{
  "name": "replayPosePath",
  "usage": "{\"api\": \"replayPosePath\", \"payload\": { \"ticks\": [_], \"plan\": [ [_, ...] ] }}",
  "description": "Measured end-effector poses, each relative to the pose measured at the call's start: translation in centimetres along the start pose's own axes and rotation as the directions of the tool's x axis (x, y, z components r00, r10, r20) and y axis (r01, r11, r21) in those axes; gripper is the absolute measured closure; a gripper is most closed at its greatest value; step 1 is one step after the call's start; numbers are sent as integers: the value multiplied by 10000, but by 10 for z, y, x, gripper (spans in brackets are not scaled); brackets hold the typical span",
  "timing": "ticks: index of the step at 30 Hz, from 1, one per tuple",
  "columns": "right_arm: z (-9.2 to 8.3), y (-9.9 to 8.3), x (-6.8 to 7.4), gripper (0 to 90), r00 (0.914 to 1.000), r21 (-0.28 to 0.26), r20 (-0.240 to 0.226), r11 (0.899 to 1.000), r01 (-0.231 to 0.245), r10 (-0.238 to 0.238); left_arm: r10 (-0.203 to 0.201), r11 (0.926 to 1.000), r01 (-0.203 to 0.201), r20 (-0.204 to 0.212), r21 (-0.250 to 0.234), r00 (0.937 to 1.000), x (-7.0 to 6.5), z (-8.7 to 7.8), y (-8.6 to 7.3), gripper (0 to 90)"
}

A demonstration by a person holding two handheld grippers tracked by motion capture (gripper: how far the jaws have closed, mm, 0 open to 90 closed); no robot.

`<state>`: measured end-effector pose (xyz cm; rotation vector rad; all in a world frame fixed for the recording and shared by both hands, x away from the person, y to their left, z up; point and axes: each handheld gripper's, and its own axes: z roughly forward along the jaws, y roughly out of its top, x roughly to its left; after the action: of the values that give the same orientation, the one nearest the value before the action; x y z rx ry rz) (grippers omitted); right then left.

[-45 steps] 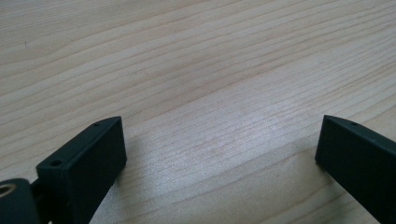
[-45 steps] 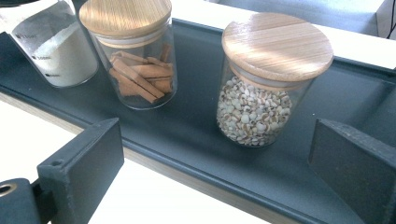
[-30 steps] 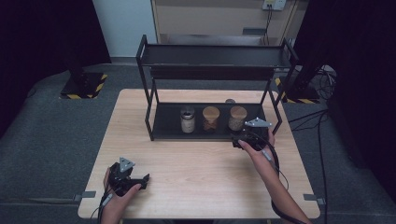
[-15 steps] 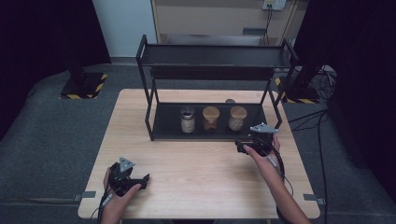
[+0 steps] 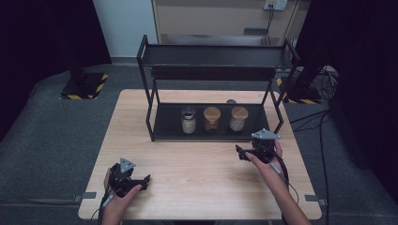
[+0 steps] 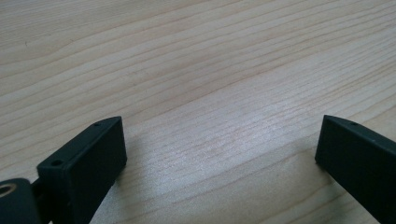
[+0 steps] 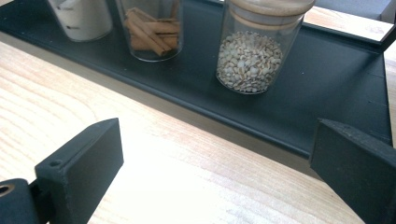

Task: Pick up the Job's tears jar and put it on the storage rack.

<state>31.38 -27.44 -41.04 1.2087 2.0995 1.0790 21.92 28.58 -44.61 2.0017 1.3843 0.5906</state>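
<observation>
Right gripper (image 7: 215, 172) wide open, empty, facing grain jar (image 7: 250, 56) | we judge glass: rigid, slippery, breakable | grip mid-body, below lid

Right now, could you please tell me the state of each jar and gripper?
White jar: upright, lidded, on the rack's lower shelf.
Cinnamon jar: upright, lidded.
Grain jar: upright, lidded.
Left gripper: jaws open, empty.
Right gripper: jaws open, empty.

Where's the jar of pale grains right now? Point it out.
The jar of pale grains stands on the black rack's bottom shelf, rightmost of three in the high view, beside the jar of brown sticks, just beyond the right gripper.
</observation>
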Motion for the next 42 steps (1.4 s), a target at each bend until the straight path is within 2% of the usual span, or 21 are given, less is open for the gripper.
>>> {"api": "replayPosePath", "payload": {
  "ticks": [10, 15, 30, 42],
  "plan": [
    [-6, -6, 5, 29, 9997, -57, -194, 9999, 131, -132, -12, 10000, 12, -12, -8, 10000, 0, 0, 0, 8],
    [-9, -10, 9, 29, 9997, -55, -137, 9998, 186, -186, -15, 10000, 15, -16, -10, 10000, -1, 0, 0, 9],
    [-16, -25, 9, 30, 9993, -23, -347, 9999, 127, -127, -24, 10000, 24, -21, -14, 10000, -1, 0, -1, 9],
    [-17, -34, 11, 30, 9983, 28, -569, 10000, -93, 95, -24, 10000, 24, -23, -13, 10000, -1, 0, -1, 9]
  ]
}}
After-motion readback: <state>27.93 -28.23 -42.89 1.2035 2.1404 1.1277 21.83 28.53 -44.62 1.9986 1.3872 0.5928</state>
